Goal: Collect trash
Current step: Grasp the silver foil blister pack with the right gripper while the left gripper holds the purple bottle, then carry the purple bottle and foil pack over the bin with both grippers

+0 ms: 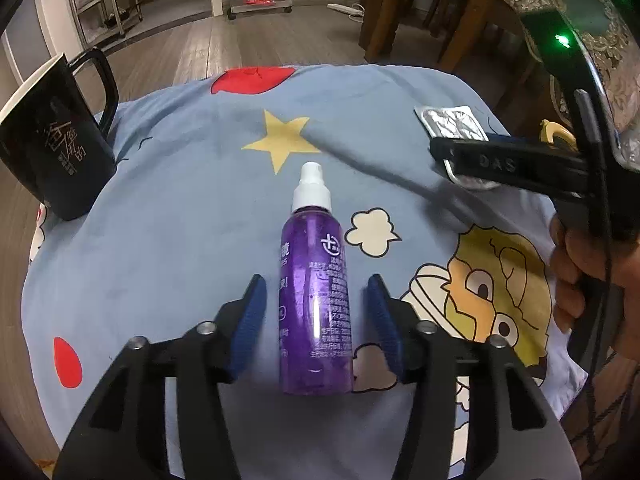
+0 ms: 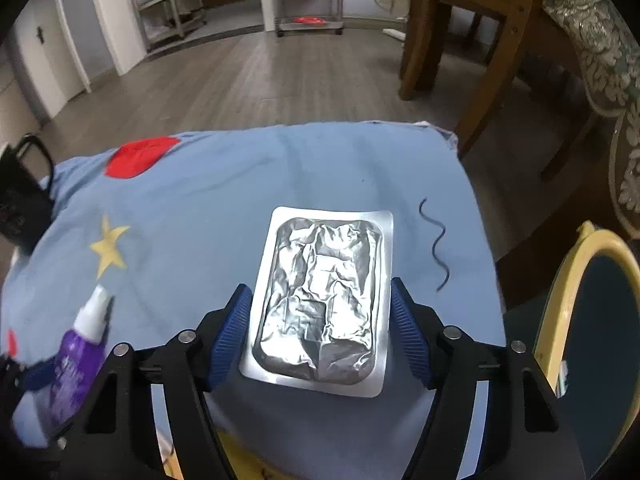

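A purple spray bottle [image 1: 314, 300] with a white nozzle lies on the blue cartoon cloth [image 1: 180, 200]. My left gripper [image 1: 318, 288] is open, its blue pads on either side of the bottle without touching it. A crumpled silver foil packet [image 2: 322, 298] lies flat on the cloth. My right gripper [image 2: 320, 300] is open around the packet's near end, pads close to its edges. The packet also shows in the left wrist view [image 1: 452, 122] under the right gripper [image 1: 460, 156]. The bottle shows at the lower left of the right wrist view [image 2: 76, 364].
A black mug [image 1: 56, 148] stands at the cloth's left edge. A dark wavy string [image 2: 434, 244] lies right of the packet. A yellow-rimmed bin [image 2: 592, 320] sits beyond the cloth's right edge. Wooden chairs [image 2: 472, 40] and metal shelves [image 2: 172, 4] stand behind.
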